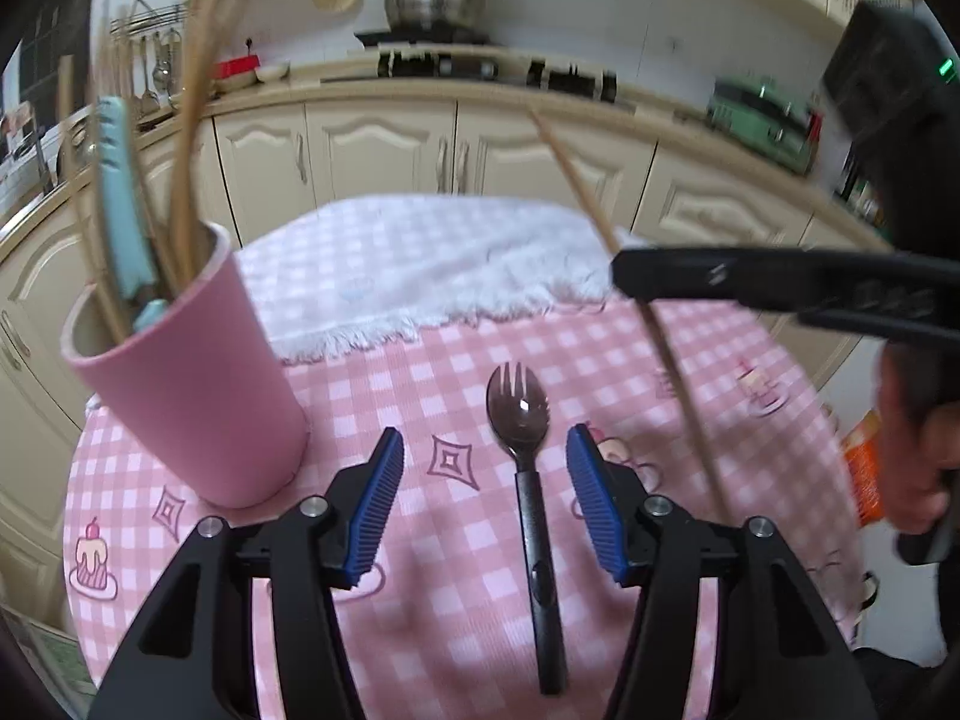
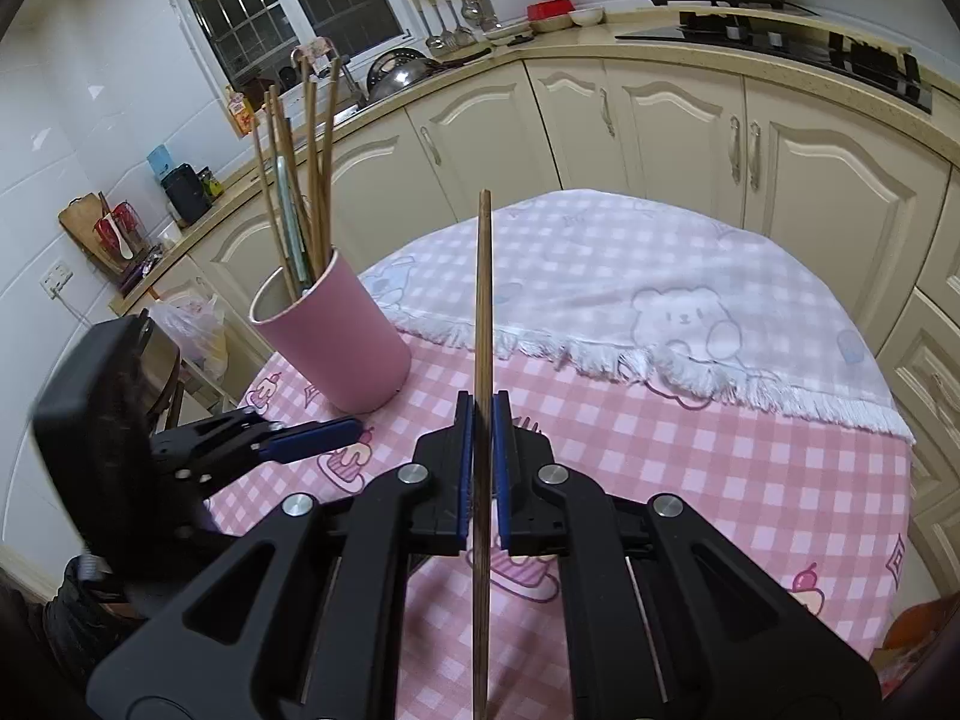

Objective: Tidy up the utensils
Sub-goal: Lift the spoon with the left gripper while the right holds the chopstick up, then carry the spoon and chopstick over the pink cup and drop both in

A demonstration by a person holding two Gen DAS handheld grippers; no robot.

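Kitchen counter, pink checked cloth (image 1: 456,360). Right claw (image 2: 482,420) clamps one chopstick (image 2: 483,300) upright; left claw (image 1: 485,456) gapes, empty, over spork (image 1: 521,420). Risk: chopstick slips or knocks crowded pink cup (image 2: 342,348) over.

No writing can be read anywhere; the label on the yellow bottle (image 2: 240,111) by the window is too blurred.

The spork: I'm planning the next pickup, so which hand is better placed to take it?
Left. Its tool is open with the spork lying between the pads, untouched. The right tool is shut on a chopstick.
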